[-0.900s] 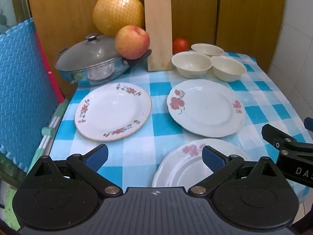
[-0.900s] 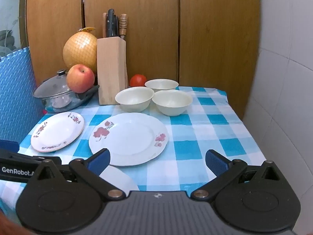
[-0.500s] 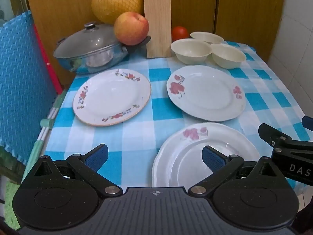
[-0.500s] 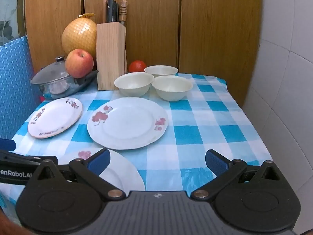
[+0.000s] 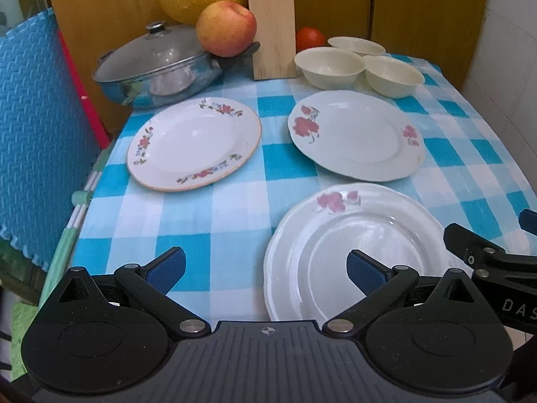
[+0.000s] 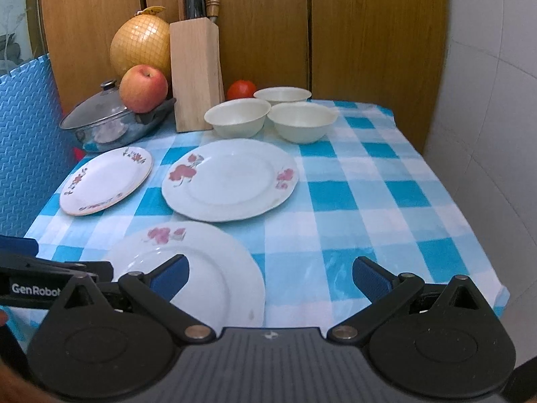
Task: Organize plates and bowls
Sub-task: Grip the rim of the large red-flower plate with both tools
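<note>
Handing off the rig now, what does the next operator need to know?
Left gripper open, empty, low over the near plate. Right gripper open, empty, beside it.
Three plates lie apart on the cloth: near plate, big plate, small plate.
Three bowls sit unstacked at the back.
Done: nothing stacked.
Left: stack plates, nest bowls.

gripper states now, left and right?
Left gripper: open, holding nothing, above the near plate.
Right gripper: open, holding nothing.
</note>
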